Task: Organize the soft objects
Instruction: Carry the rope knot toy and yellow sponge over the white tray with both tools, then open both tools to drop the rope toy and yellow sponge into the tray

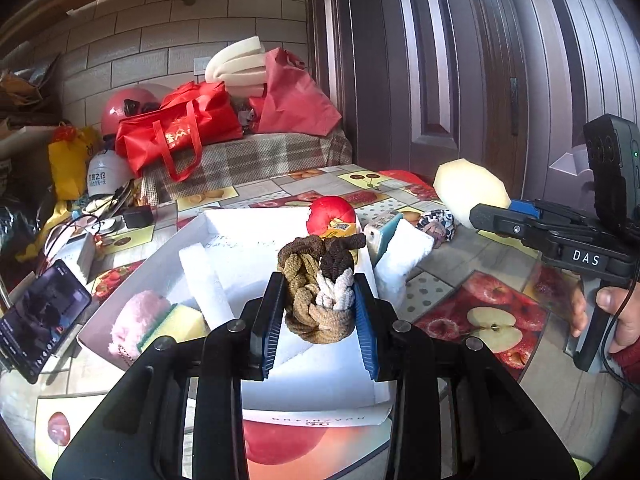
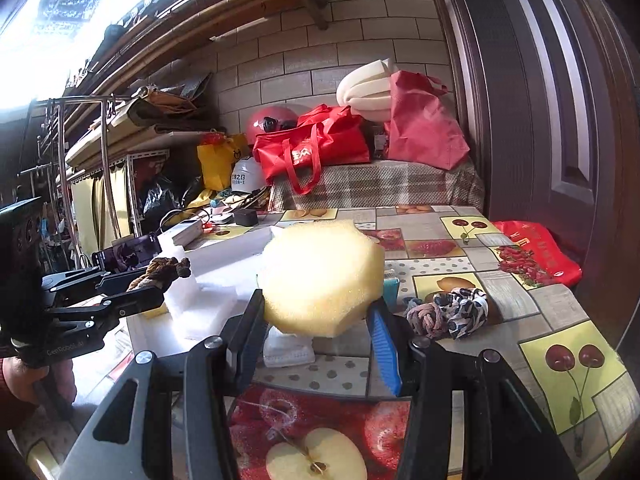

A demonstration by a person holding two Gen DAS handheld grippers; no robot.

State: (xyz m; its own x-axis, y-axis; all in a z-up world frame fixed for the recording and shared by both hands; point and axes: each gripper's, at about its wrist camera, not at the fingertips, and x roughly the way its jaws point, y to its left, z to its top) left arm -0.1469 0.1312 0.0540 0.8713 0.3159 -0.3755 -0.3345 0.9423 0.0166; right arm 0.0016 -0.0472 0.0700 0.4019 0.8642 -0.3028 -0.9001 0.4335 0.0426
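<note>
Behind the table [image 2: 460, 240], which is covered with a fruit-pattern cloth, stands a brick-tiled wall and a dark door, with red bags piled on a checked bench at the far side. On the table lies an open white box [image 1: 120, 300], and this box seems to be the place where the soft things are collected.

Some work is already done, as I judge it: a pink fluffy pad [image 1: 134, 320], a yellow-green sponge [image 1: 176, 322] and white foam pieces [image 1: 204, 280] lie inside the box at its near left part. Other things are not yet inside. A spotted scrunchie [image 2: 464, 312] and a knotted cord piece [image 2: 424, 318] rest on the cloth to the right of the box, just beside each other, and a folded white cloth [image 1: 404, 256] leans at the right wall of the box. A red round object [image 1: 330, 214] sits at the far edge of the box; I cannot tell if it is inside or behind.

The left claw [image 1: 316, 312] pinches a braided brown and white rope knot [image 1: 320, 288] between its blue pads and holds it above the box, so it probably only needs to come down and let go. The right claw [image 2: 320, 320] pinches a pale yellow sponge [image 2: 320, 276] at its lower edge, above the table to the right of the box. This sponge must travel left to reach the box.
</note>
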